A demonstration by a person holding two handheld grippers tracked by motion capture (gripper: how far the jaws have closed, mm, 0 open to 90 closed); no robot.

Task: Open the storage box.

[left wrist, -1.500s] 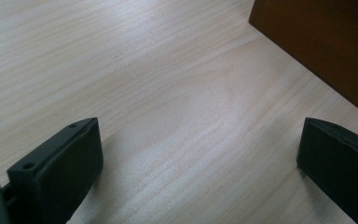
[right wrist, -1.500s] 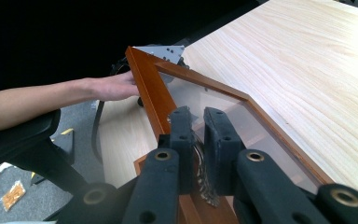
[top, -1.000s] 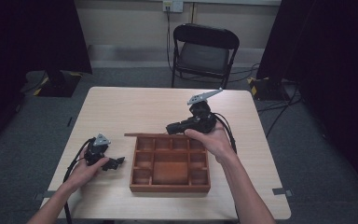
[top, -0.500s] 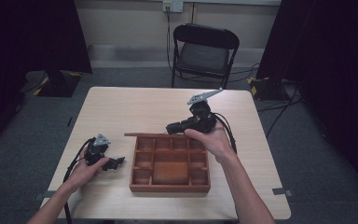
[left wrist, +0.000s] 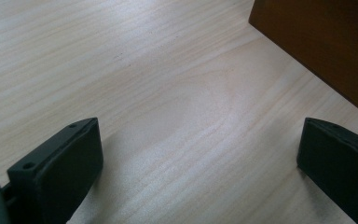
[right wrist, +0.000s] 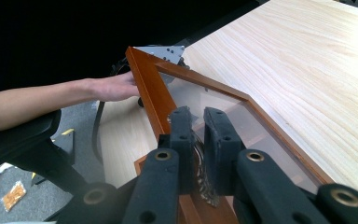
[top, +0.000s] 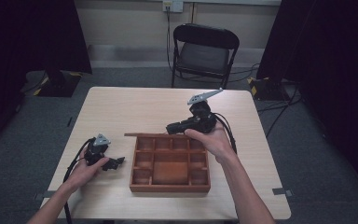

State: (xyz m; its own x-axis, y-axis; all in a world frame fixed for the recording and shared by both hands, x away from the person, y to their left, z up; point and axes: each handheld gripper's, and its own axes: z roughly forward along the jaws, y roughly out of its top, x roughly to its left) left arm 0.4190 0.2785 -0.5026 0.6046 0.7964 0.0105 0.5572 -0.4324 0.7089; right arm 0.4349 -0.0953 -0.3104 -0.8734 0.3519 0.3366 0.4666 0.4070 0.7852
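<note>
The glazed lid point(right wrist: 242, 116) of the wooden box point(top: 170, 163) is held raised by the right gripper point(top: 176, 126), jaws clamped on its frame, and remains to be swung fully open or shut, while the left gripper point(top: 116, 162), jaws wide apart, rests idle on the table point(top: 135, 107) at the box's nine o'clock.

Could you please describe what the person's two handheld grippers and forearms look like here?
Both grippers, left gripper and right gripper, are black with blocky two-part jaws. Each carries a grey three-cornered plate on top and trails a black cable. Brass-coloured rivets show on the right one's linkage. The forearms are bare, no sleeves visible.
</note>
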